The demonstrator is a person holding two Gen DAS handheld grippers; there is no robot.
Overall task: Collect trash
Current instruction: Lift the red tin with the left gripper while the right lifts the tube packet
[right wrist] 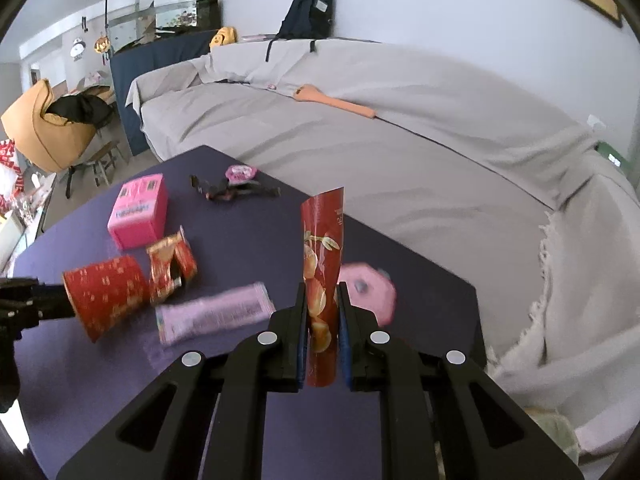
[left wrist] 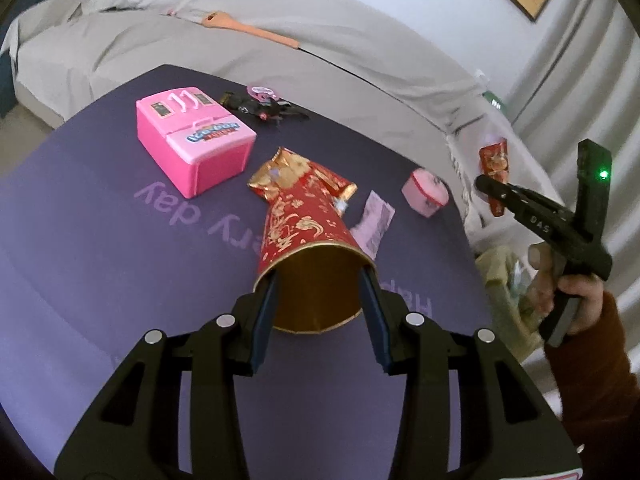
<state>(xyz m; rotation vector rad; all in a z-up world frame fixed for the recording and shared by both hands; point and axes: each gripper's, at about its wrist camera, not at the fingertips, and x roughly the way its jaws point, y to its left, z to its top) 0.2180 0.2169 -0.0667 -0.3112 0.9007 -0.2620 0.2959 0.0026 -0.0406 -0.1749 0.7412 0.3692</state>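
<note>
Red-and-gold paper cup [left wrist: 308,240], one, lying on its side with its gold-lined mouth toward the left camera; the left gripper [left wrist: 320,312] has its two fingers closed part-way on the cup's rim, one finger on each side, jaws pressing the wall. Cup is lifted just above the mat [left wrist: 100,240].

Red wrapper [right wrist: 322,280], one, printed with orange fruit, standing upright between the right gripper [right wrist: 323,320] pads; jaws nearly closed and clamped on it, held up off the mat.

Crumpled red-and-gold wrapper [left wrist: 296,172], one, lying on the mat just beyond the cup's base.

Pale pink sachet [left wrist: 376,224], one, flat on the mat beside the cup.

Pink toy box [left wrist: 196,136], one, at the far left of the mat.

Small round pink case [left wrist: 426,192], one, near the mat's right edge.

Dark tangle of small items [left wrist: 260,108] with a pink piece, far edge of the mat; count cannot be told.

Purple mat, one, with pale lettering.

Grey-covered sofa [right wrist: 360,128], one, behind the mat, with one orange stick-like item [right wrist: 336,102] on it.
</note>
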